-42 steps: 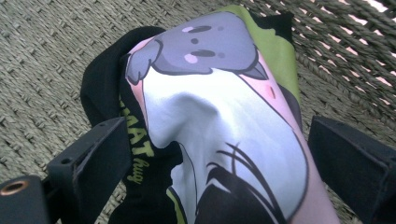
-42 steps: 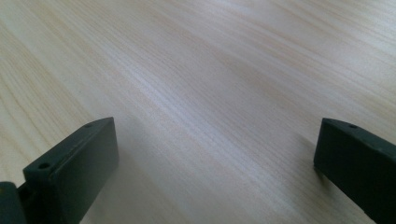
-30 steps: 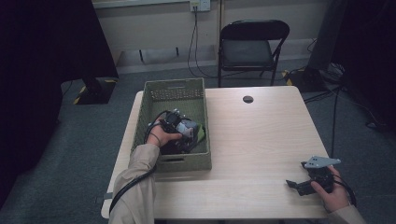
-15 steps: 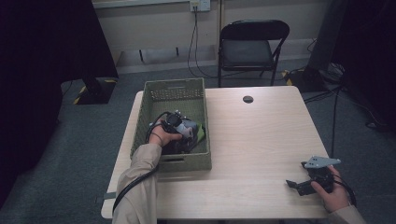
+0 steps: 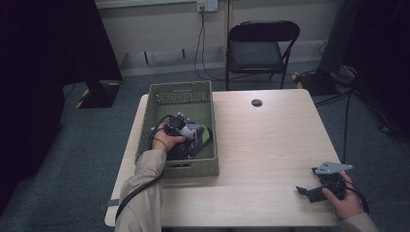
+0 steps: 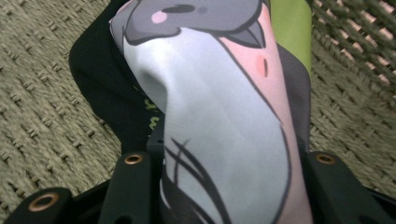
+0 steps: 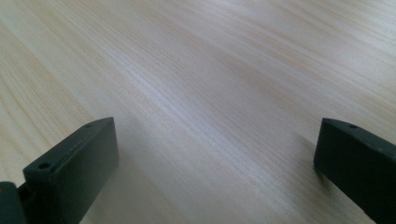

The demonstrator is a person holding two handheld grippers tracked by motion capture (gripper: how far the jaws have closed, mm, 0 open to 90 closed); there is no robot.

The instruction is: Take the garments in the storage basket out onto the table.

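The left tongs (image 5: 189, 138) pinch a grey-and-pink printed cloth (image 6: 219, 121) inside the green basket (image 5: 208, 166), while the right tongs (image 5: 305, 192) stand wide apart over the bare desk (image 5: 270, 140).

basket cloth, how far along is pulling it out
Done: the left hand-held gripper is down in the green basket, its jaws either side of the printed cloth. In hand: the grasp itself. Left: the cloth lies in the basket, unlifted; the right hand-held gripper rests open on the table.

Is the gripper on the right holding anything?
No, in the right gripper view the right gripper has its jaws wide apart with only bare wooden table between them.
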